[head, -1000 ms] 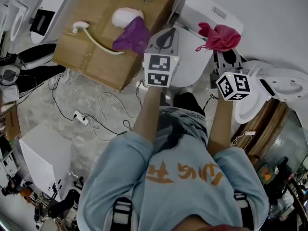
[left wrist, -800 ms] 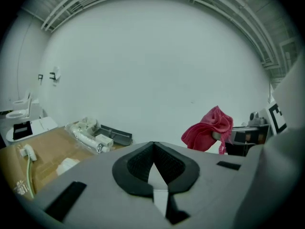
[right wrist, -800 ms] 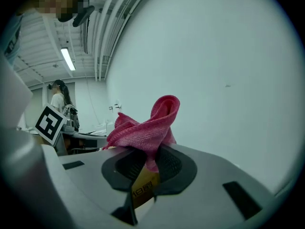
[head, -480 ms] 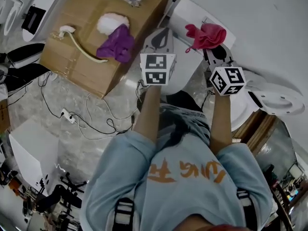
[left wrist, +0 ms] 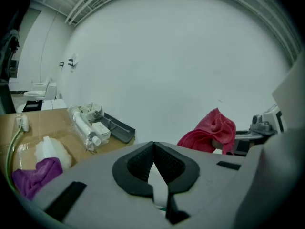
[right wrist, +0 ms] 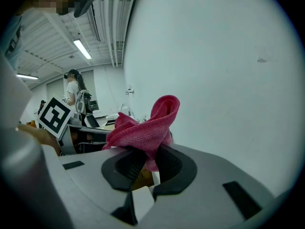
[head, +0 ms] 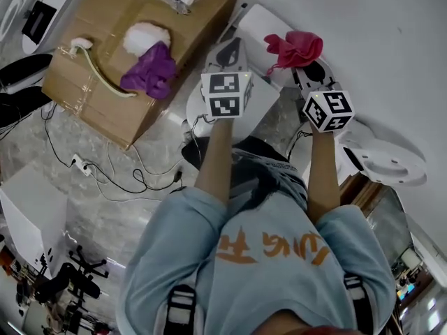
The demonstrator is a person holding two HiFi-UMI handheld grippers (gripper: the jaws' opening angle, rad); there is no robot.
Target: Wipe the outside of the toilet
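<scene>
Toilet (head: 265, 107) lies near right tongs (right wrist: 143, 159) clamping a pink cloth (right wrist: 147, 123).

No legible txt — shirt print (head: 269, 246) unreadable.

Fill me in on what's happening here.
A person stands over a white toilet with a gripper in each hand. The right gripper is shut on a pink cloth and holds it up in front of the white wall; the cloth does not look pressed against the toilet, so no wiping shows at this moment. The left gripper is shut with nothing in it. To the left, a cardboard box has a purple cloth lying on it.
</scene>
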